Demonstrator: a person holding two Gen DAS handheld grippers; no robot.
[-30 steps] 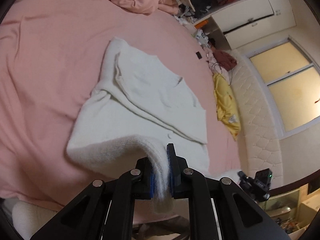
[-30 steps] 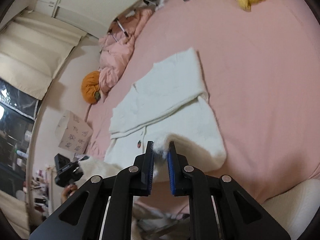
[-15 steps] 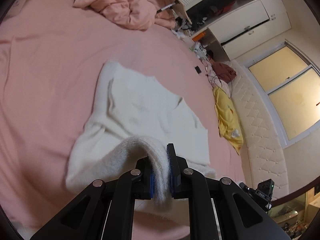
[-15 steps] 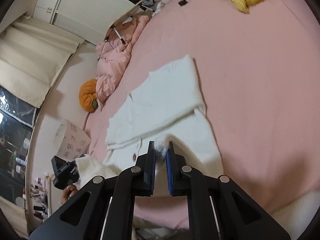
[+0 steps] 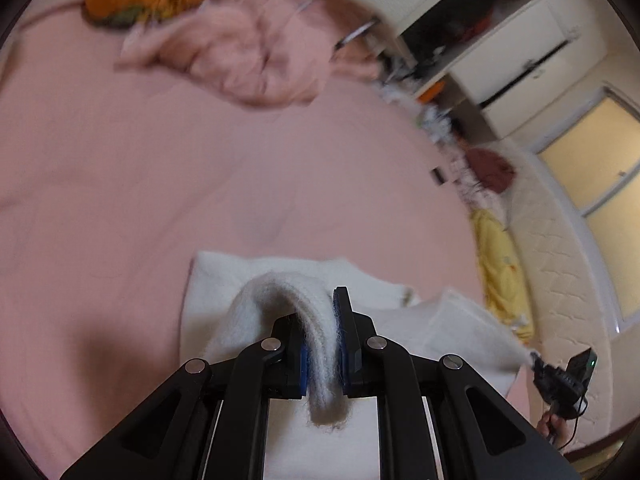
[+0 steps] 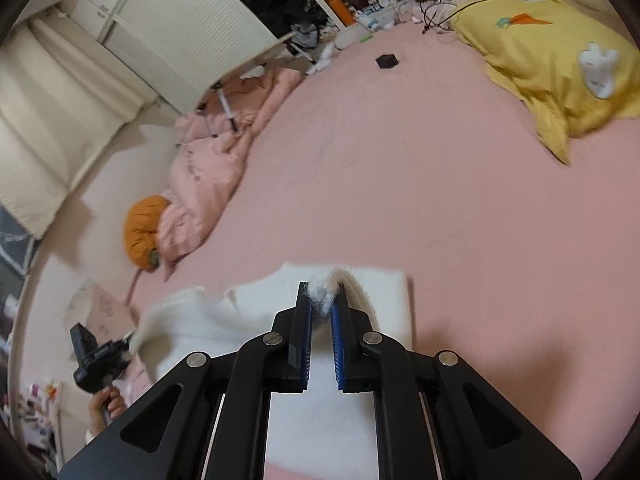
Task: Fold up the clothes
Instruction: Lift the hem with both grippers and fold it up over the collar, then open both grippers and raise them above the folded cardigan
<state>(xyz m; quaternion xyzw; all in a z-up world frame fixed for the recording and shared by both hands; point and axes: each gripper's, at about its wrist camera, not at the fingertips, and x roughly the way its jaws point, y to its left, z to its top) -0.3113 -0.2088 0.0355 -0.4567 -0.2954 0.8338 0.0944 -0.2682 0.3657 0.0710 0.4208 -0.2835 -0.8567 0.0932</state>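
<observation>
Left gripper (image 5: 323, 344): clamped on a thick fuzzy fold of the white garment (image 5: 216, 292), fabric arching up and over the left finger.
Right gripper (image 6: 321, 308): pinching a fluffy tuft of the same garment at the fingertips.
White garment: lifted at both held edges, the remainder spread on the pink bed sheet (image 6: 400, 184).
Focus: left view blurred.

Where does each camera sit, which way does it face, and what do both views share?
Left wrist: on the left gripper, looking along its fingers across the pink bed toward the windows; the other gripper shows at right.
Right wrist: on the right gripper, facing the wardrobe; a hand shows lower left.
Shared: the white sweater, clamped by both.
</observation>
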